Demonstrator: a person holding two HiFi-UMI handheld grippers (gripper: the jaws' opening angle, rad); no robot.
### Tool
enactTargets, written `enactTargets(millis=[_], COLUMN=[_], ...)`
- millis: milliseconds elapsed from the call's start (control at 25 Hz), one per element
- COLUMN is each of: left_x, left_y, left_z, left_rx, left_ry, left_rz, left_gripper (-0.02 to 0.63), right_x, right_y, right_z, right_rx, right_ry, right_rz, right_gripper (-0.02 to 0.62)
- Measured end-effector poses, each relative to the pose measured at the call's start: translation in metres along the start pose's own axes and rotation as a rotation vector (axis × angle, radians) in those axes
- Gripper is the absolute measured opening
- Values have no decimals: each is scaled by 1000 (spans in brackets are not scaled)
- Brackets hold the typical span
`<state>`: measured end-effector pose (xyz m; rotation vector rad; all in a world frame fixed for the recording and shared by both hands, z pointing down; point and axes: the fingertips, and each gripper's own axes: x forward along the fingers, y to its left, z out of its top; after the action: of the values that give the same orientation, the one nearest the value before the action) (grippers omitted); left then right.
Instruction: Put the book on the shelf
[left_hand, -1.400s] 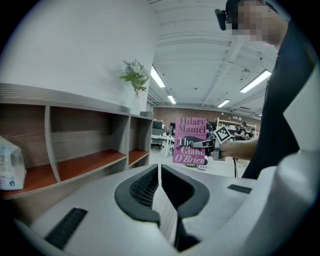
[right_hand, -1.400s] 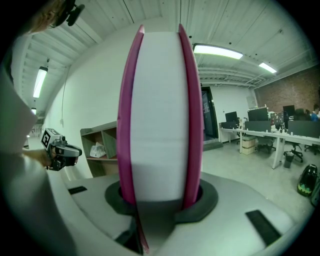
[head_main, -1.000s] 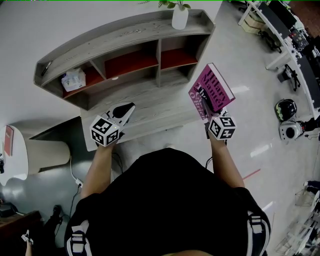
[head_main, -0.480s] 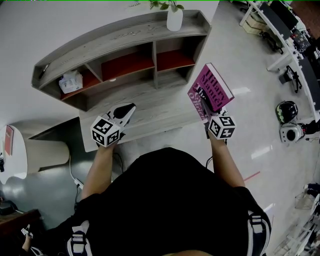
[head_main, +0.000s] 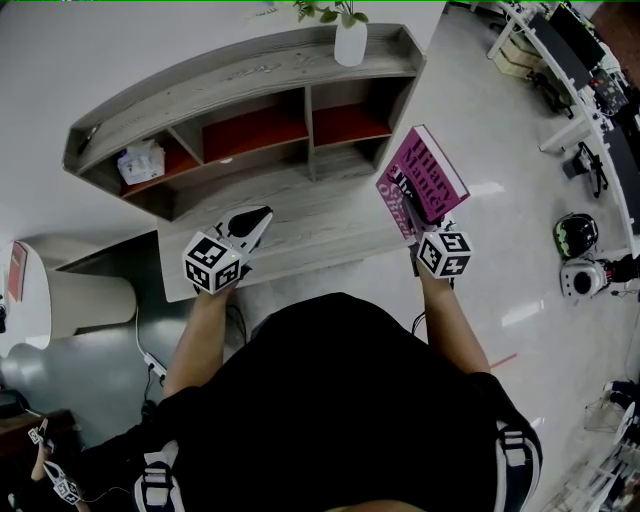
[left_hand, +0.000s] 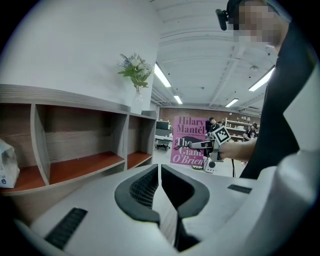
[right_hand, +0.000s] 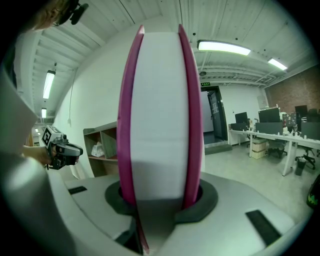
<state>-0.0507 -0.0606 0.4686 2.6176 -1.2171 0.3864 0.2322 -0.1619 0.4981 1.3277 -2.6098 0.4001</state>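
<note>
A magenta book (head_main: 421, 183) stands upright in my right gripper (head_main: 418, 222), which is shut on its lower edge. In the right gripper view the book's white page block (right_hand: 160, 115) fills the centre between the jaws. It hovers off the right end of the grey wooden shelf unit (head_main: 250, 72), which has red shelf boards. My left gripper (head_main: 252, 220) hangs over the unit's low front ledge, jaws shut and holding nothing. The left gripper view shows the closed pads (left_hand: 145, 187), the open compartments (left_hand: 85, 162) and the book (left_hand: 191, 140) off to the right.
A white vase with flowers (head_main: 350, 42) stands on the shelf's top right. A white packet (head_main: 140, 161) lies in the left compartment. A pale round bin (head_main: 75, 303) sits at the left. Desks and gear (head_main: 580, 240) line the floor on the right.
The head view has drifted slightly, so the shelf sits a touch further left. Both grippers keep the same pose and the book stays clamped.
</note>
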Motion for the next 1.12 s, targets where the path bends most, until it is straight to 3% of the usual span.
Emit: enactTargets(millis=[600,1120], left_x=[27,45], left_y=[2,-12], left_z=[9,11], left_rx=[-1,16], left_ry=[-5,20], left_rz=[19,-10], left_gripper=[21,21], right_x=[14,14], right_y=[-19,-26], right_z=[10,6], right_rx=[-21,-22], right_ry=[-15,-6], right_rz=[29,50], right_gripper=[150,150])
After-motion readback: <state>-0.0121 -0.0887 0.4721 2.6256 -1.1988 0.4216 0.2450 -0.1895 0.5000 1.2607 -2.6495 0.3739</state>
